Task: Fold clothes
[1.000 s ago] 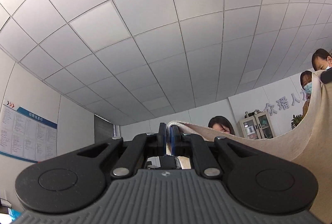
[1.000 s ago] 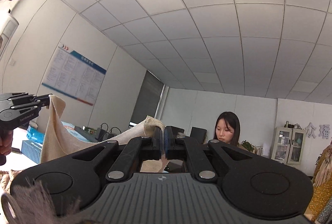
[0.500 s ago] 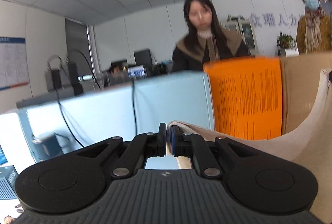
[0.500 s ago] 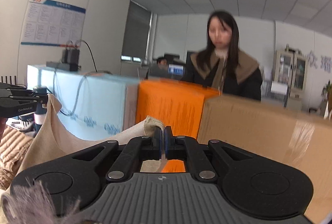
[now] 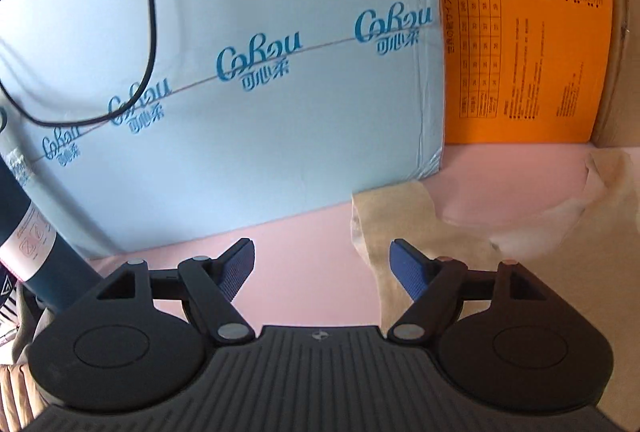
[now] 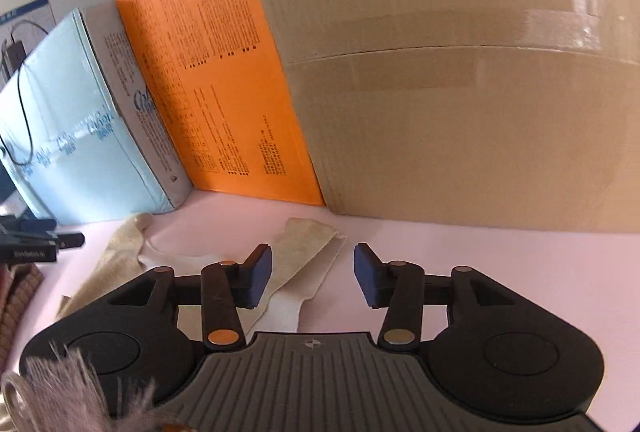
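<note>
Left gripper (image 5: 322,264), jaws spread wide and holding nothing, hovers over the pink desk (image 5: 304,244) before a pale blue carton (image 5: 240,71), an orange carton (image 5: 524,31) just to its right. The beige garment (image 6: 296,252) lies flat on the desk, one strap beside each gripper's inner finger. Right gripper (image 6: 313,272), likewise wide open and empty, faces a brown cardboard box (image 6: 460,91).
</note>
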Available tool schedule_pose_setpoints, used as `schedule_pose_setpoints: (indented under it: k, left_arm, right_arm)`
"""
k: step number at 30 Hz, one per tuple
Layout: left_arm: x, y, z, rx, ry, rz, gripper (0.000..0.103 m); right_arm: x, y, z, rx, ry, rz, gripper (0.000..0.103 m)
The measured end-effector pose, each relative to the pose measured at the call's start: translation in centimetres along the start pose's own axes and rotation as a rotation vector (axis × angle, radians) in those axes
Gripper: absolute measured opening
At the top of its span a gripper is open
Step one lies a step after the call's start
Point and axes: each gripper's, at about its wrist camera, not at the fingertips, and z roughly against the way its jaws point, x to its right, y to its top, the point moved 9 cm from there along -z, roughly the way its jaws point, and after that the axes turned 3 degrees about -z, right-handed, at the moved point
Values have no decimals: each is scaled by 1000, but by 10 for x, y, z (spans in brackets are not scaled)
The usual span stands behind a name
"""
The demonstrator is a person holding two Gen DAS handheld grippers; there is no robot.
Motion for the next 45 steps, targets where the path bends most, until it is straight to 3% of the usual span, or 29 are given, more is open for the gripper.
schedule_pose_setpoints:
  k: [3,5,6,11,16,21,26,27,28,30,31,32,33,37,40,41,42,45]
  left_arm:
    - [-1,-32,39,-27,-54,-15,72]
    - [-1,-60,68,-40,-93,-29,73]
    - [-3,-76,83,-57,-106,-28,74]
    - [-18,-145,150,-100,-167,86,74]
    - [-17,-193,197,-99,-254,173,76]
    - [7,-214,211,-85,-322,98,76]
    - [40,-206,206,-34,-358,33,76]
    - [44,-203,205,-22,-359,31,71]
    - [48,-199,205,-9,-358,29,44]
    - [51,-193,206,-4,-367,32,5]
    - [52,-190,206,-3,-371,35,5]
    - [50,-185,210,8,-375,37,5]
    - [47,-180,214,24,-377,39,5]
    - [34,-144,244,83,-410,11,5]
    - [19,-105,260,149,-409,19,8]
    - [13,-91,260,175,-404,52,8]
    - [7,-80,256,191,-398,100,15]
    - [-14,-58,241,201,-338,231,48]
  right_arm:
    - [1,-15,34,-26,81,-114,51]
    - [-4,-32,56,-78,114,-153,68]
    - [-6,-45,65,-107,125,-163,72]
    - [-27,-111,114,-206,174,-197,74]
    - [-64,-143,134,-214,197,35,80]
    - [-100,-175,155,-220,218,268,80]
    - [-132,-195,153,-221,242,479,80]
    - [-136,-195,149,-218,250,495,80]
    - [-140,-195,145,-214,258,510,78]
    - [-147,-195,139,-224,265,522,58]
    - [-150,-193,136,-236,254,513,34]
    - [-152,-191,134,-253,259,482,18]
    - [-153,-187,134,-275,283,424,15]
    - [-158,-156,156,-312,485,100,15]
    - [-141,-120,172,-262,643,-268,15]
    - [-129,-107,174,-221,652,-380,15]
    - [-113,-96,173,-170,618,-465,15]
    - [-70,-80,169,-61,455,-587,17]
